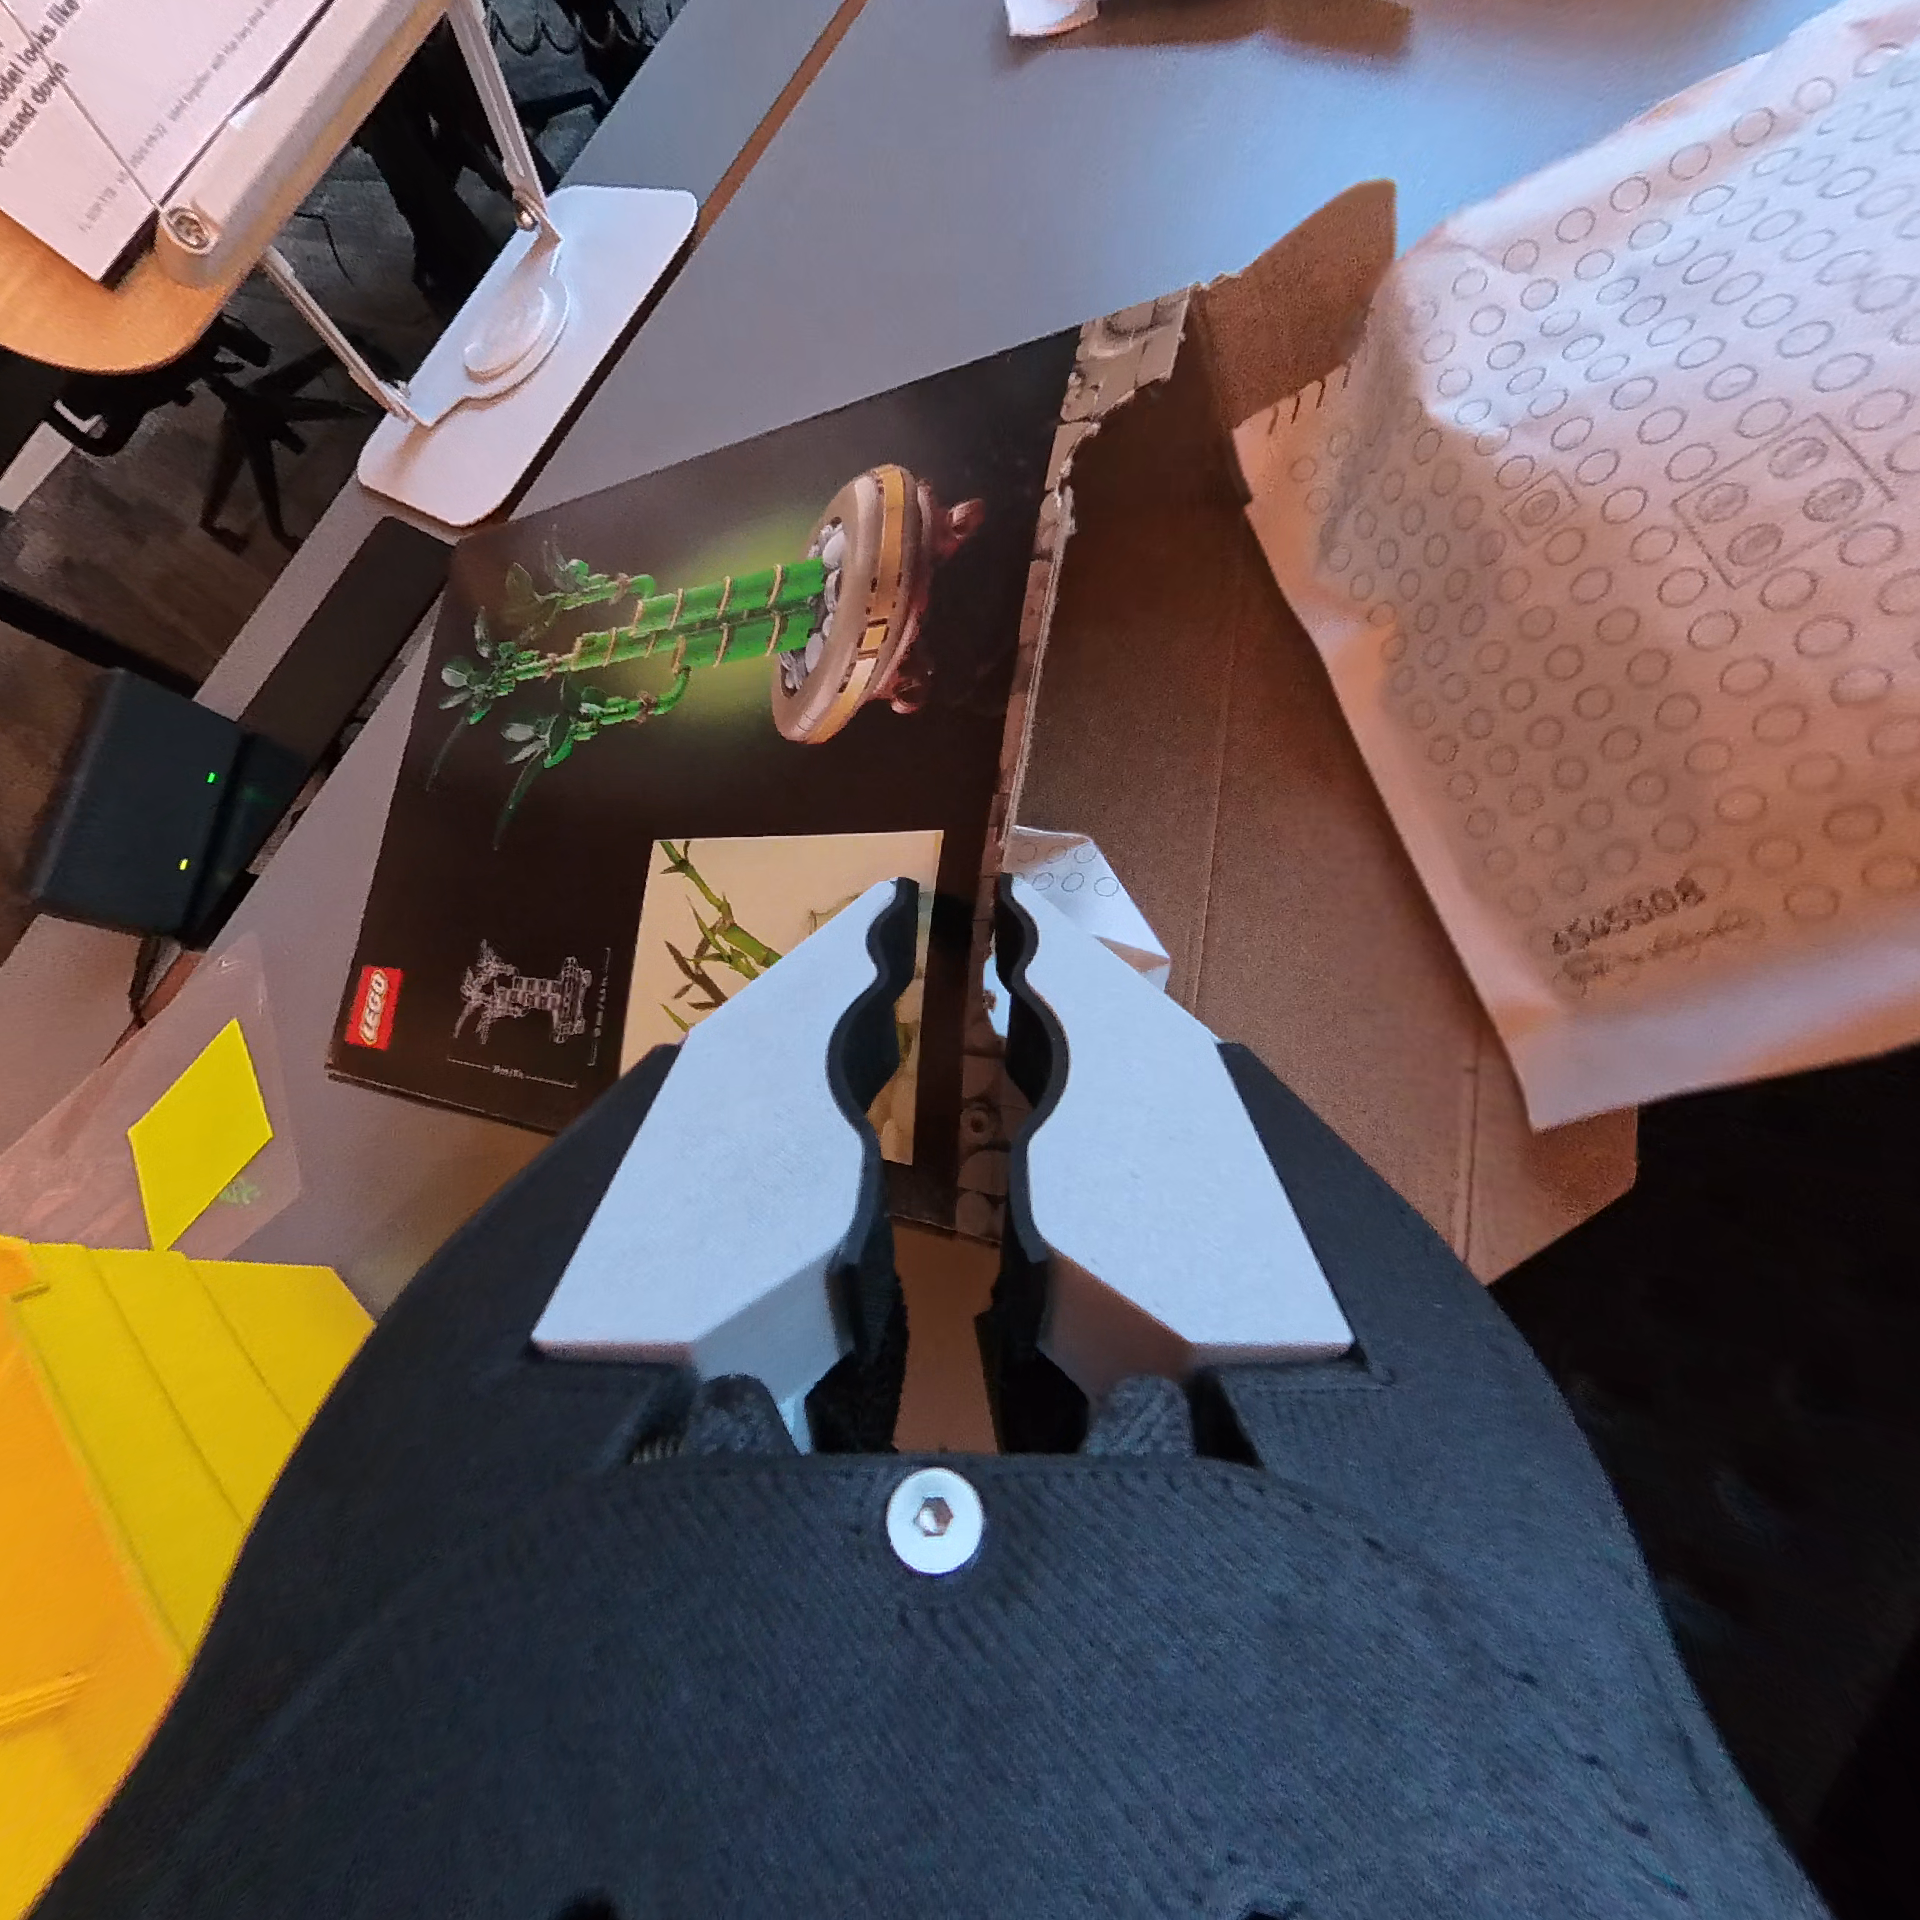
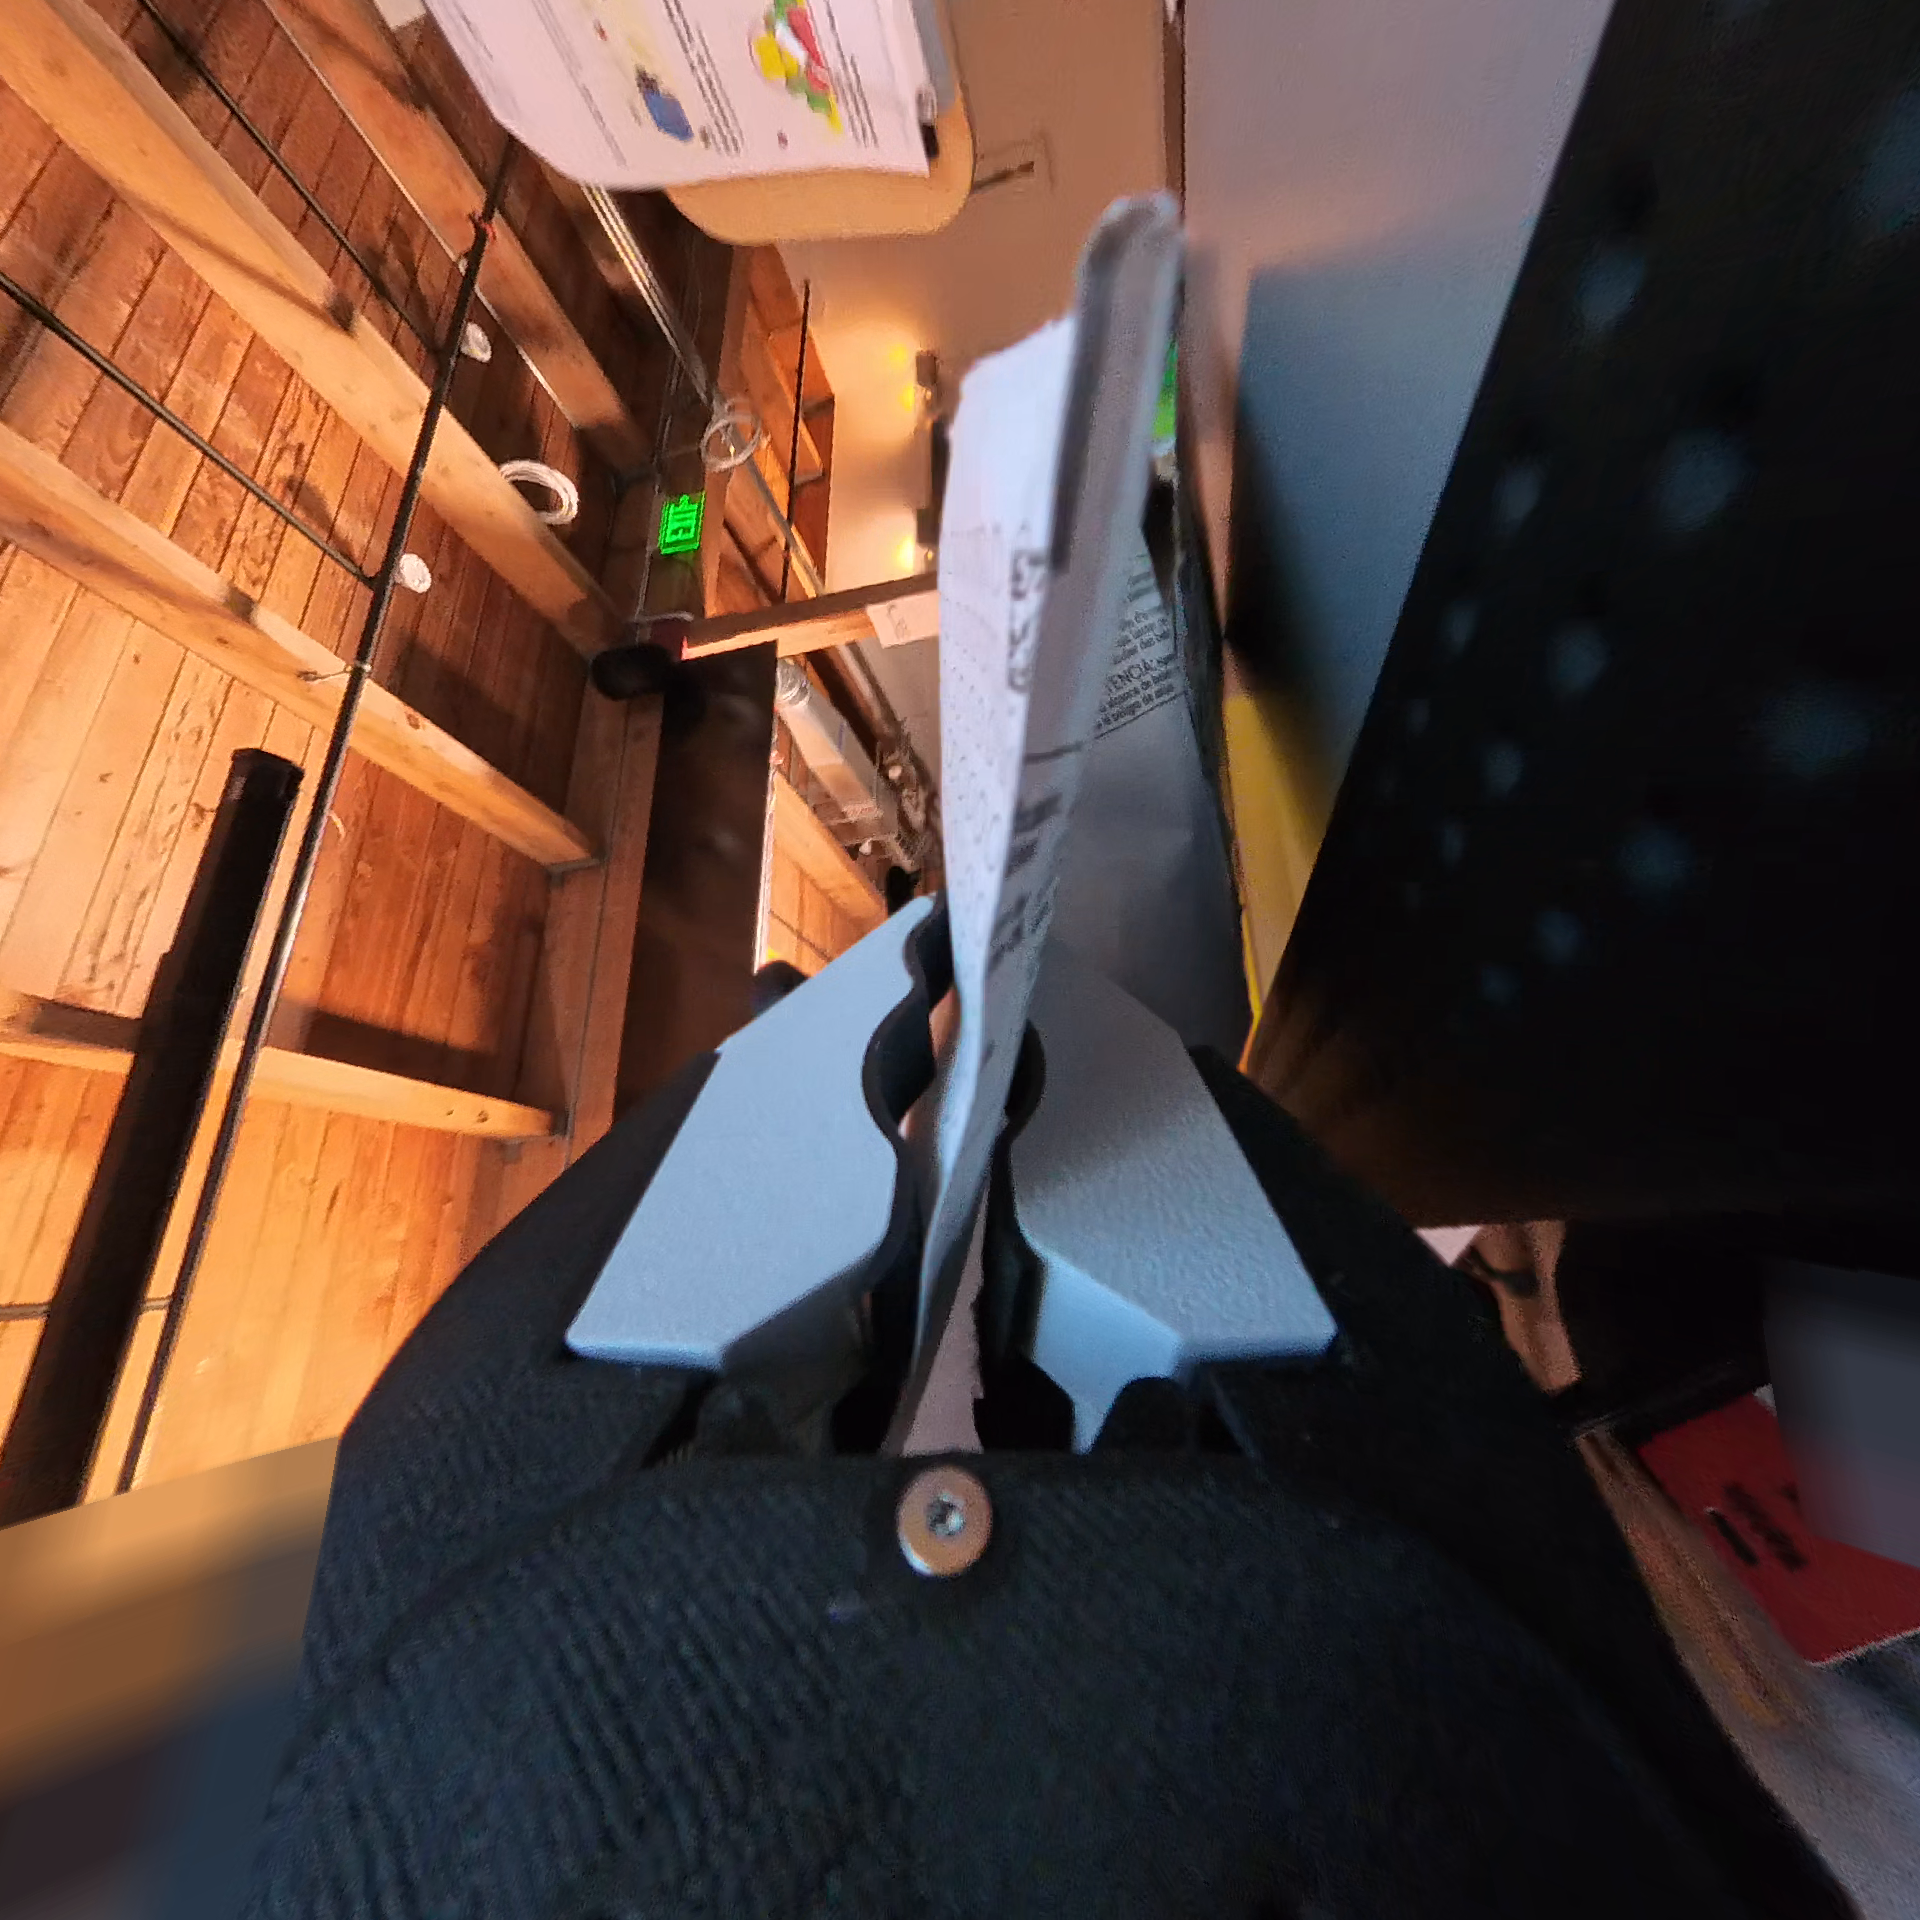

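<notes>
A cardboard box lies open on the grey table (image 1: pixel 987 156); its dark lid panel (image 1: pixel 727 675) bears a picture of a green bamboo model, and its brown inside (image 1: pixel 1195 727) is to the right. My left gripper (image 1: pixel 951 904) is nearly closed, with the box's torn wall edge between its fingers. My right gripper (image 2: pixel 971 956) is shut on a white paper bag (image 2: pixel 1029 623) printed with small circles and holds it up. The same bag (image 1: pixel 1610 571) hangs over the box in the left wrist view. A second white bag (image 1: pixel 1081 883) peeks out just past my left fingertips.
A yellow bin (image 1: pixel 104 1507) stands at the lower left, with a clear sleeve holding a yellow card (image 1: pixel 197 1122) beside it. A black device with green lights (image 1: pixel 145 800) and a white stand base (image 1: pixel 520 343) are at the left. The right wrist view faces wooden ceiling beams (image 2: pixel 260 623). There is about 25 centimetres between the tips of the two grippers.
</notes>
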`<state>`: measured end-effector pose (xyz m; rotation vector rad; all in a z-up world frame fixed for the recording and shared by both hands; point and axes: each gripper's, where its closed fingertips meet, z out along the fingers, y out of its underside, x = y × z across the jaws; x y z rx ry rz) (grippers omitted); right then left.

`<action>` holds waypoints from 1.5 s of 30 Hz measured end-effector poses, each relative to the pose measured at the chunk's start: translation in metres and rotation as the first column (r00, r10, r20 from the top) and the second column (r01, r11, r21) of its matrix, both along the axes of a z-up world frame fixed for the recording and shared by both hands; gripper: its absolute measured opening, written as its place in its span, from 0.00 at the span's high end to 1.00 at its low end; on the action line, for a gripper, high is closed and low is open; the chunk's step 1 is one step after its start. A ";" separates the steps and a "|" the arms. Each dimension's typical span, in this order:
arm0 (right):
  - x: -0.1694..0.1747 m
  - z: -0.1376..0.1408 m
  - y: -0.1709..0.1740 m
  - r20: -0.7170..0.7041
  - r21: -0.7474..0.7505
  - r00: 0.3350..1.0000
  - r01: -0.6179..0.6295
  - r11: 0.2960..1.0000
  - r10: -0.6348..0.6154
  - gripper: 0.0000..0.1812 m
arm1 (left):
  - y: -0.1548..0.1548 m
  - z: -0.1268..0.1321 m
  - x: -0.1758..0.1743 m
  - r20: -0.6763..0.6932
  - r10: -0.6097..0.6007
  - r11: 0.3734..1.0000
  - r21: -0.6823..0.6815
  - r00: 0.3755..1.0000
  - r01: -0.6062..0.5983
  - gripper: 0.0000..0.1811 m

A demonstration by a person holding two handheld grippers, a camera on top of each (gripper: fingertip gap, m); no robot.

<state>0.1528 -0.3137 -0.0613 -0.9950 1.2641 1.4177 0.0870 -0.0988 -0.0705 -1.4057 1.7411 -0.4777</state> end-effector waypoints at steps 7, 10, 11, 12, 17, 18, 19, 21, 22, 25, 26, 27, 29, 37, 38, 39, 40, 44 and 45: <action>0.006 0.015 0.005 -0.129 0.143 0.991 0.041 0.989 -0.023 1.00 | -0.012 -0.005 0.006 -0.027 -0.043 0.998 -0.039 0.999 0.042 0.94; -0.012 0.033 0.013 -0.209 0.249 0.978 0.034 0.968 0.020 1.00 | -0.012 0.000 0.011 -0.021 -0.036 0.997 -0.076 0.999 0.034 0.93; -0.015 0.038 0.015 -0.231 0.285 0.973 0.043 0.958 0.025 1.00 | -0.011 0.003 0.012 -0.013 -0.029 0.996 -0.084 0.999 0.028 0.93; -0.017 0.041 0.017 -0.248 0.309 0.969 0.060 0.949 0.020 1.00 | -0.010 0.005 0.014 -0.004 -0.025 0.995 -0.098 1.000 0.025 0.93; -0.032 0.056 0.024 -0.295 0.395 0.955 0.086 0.915 0.037 1.00 | -0.014 0.010 0.017 0.006 -0.036 0.987 -0.154 0.999 0.036 0.94; -0.036 0.058 0.025 -0.291 0.393 0.956 0.092 0.915 0.029 1.00 | -0.014 0.010 0.018 0.008 -0.035 0.986 -0.162 0.999 0.035 0.94; -0.039 0.057 0.027 -0.271 0.369 0.963 0.097 0.925 0.008 1.00 | -0.014 0.010 0.019 0.011 -0.032 0.985 -0.170 0.999 0.033 0.94; -0.045 0.054 0.031 -0.255 0.324 0.967 0.110 0.940 -0.025 1.00 | -0.014 0.011 0.020 0.021 -0.026 0.982 -0.186 0.999 0.030 0.94; -0.045 0.055 0.033 -0.278 0.338 0.960 0.125 0.933 -0.028 1.00 | -0.014 0.011 0.020 0.024 -0.024 0.980 -0.195 0.999 0.029 0.94; -0.043 0.065 0.038 -0.344 0.413 0.938 0.176 0.894 -0.026 1.00 | -0.016 0.010 0.022 0.039 -0.019 0.976 -0.218 0.999 0.028 0.94; -0.041 0.066 0.038 -0.364 0.435 0.931 0.196 0.879 -0.028 1.00 | -0.017 0.010 0.023 0.047 -0.017 0.973 -0.230 0.999 0.027 0.94; -0.038 0.065 0.041 -0.373 0.446 0.927 0.205 0.871 -0.027 1.00 | -0.018 0.012 0.023 0.060 -0.015 0.969 -0.244 0.998 0.029 0.95; -0.036 0.051 0.046 -0.360 0.369 0.929 0.229 0.901 -0.088 1.00 | -0.020 0.017 0.025 0.091 -0.005 0.959 -0.280 0.996 0.030 0.96; -0.034 0.036 0.054 -0.532 0.379 0.838 0.365 0.850 -0.122 1.00 | -0.033 0.010 0.031 0.104 -0.042 0.927 -0.368 0.994 0.077 1.00; -0.035 0.035 0.054 -0.555 0.391 0.824 0.379 0.839 -0.114 1.00 | -0.033 0.010 0.031 0.108 -0.041 0.930 -0.360 0.993 0.078 1.00; -0.036 0.037 0.053 -0.588 0.405 0.803 0.395 0.824 -0.096 1.00 | -0.033 0.011 0.031 0.112 -0.042 0.932 -0.353 0.993 0.079 1.00; -0.037 0.040 0.053 -0.609 0.425 0.789 0.406 0.809 -0.076 1.00 | -0.034 0.013 0.031 0.118 -0.044 0.933 -0.350 0.992 0.083 1.00; -0.037 0.055 0.050 -0.619 0.487 0.784 0.434 0.758 -0.051 1.00 | -0.037 0.030 0.029 0.176 -0.051 0.930 -0.352 0.983 0.111 1.00; -0.037 0.059 0.047 -0.626 0.507 0.779 0.442 0.740 -0.037 1.00 | -0.039 0.035 0.029 0.191 -0.055 0.926 -0.358 0.980 0.122 1.00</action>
